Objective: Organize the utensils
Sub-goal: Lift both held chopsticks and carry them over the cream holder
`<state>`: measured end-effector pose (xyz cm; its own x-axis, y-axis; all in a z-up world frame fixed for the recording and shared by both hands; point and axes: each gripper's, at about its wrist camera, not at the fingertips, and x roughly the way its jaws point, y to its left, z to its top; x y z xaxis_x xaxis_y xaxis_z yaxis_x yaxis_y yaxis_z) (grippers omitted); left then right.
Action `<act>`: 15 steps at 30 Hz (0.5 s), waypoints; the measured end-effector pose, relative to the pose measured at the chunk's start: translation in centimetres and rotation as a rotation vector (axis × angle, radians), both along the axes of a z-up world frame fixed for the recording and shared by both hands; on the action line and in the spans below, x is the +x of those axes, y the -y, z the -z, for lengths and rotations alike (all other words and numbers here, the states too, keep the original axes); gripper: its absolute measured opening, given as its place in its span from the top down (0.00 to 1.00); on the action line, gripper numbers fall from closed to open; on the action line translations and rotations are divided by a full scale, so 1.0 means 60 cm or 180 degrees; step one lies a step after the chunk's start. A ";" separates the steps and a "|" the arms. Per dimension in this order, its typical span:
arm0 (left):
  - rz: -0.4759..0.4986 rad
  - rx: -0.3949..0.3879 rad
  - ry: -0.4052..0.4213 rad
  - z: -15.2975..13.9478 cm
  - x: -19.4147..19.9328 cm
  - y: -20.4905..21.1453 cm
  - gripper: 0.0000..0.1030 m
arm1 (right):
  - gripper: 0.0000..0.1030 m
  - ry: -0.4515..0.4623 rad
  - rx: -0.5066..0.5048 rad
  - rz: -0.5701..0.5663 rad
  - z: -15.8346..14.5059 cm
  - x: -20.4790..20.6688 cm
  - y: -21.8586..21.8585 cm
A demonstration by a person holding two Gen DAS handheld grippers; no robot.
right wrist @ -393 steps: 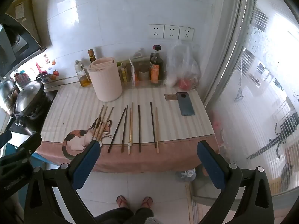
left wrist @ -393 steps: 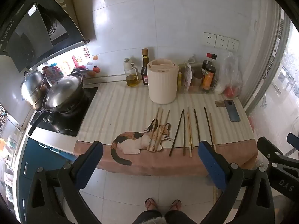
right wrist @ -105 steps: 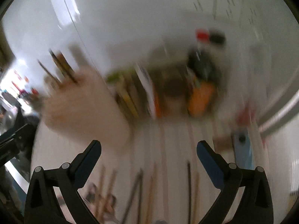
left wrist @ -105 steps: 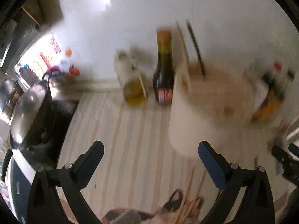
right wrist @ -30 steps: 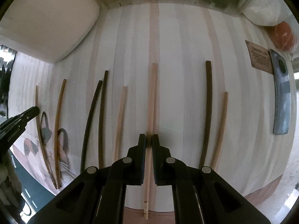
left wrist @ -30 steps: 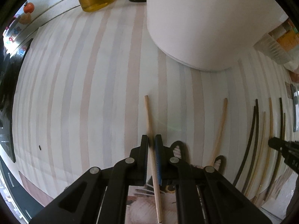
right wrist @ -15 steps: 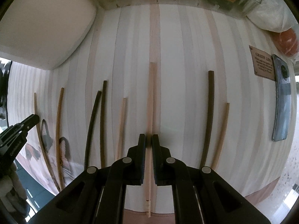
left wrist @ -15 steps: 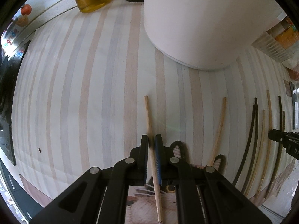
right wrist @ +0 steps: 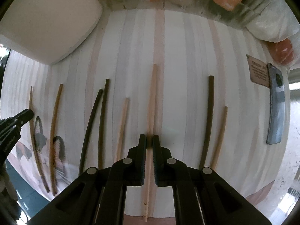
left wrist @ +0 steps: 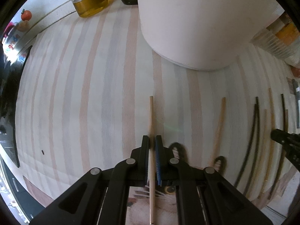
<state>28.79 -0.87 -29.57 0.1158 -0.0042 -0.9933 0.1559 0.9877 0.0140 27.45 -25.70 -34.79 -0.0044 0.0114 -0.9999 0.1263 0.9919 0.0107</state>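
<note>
On the striped surface [left wrist: 78,97], in front of the white holder [left wrist: 202,18], the left gripper [left wrist: 152,146] is clamped on one pale chopstick [left wrist: 151,116] and the right gripper [right wrist: 149,144] on another light chopstick [right wrist: 152,97] among the loose ones.

A striped cloth [left wrist: 97,86] in pale pink, grey and white covers the counter and fills most of both views. In the left view, a white wall [left wrist: 46,9] curves along the upper left, and a dark stove edge [left wrist: 11,97] runs down the left side. Bright daylight shows at the right view's far right edge.
</note>
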 end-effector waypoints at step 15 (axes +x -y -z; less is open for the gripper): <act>0.0041 -0.0236 0.0676 -0.165 -0.057 -0.011 0.96 | 0.94 0.0959 0.0307 0.0406 -0.109 -0.065 0.006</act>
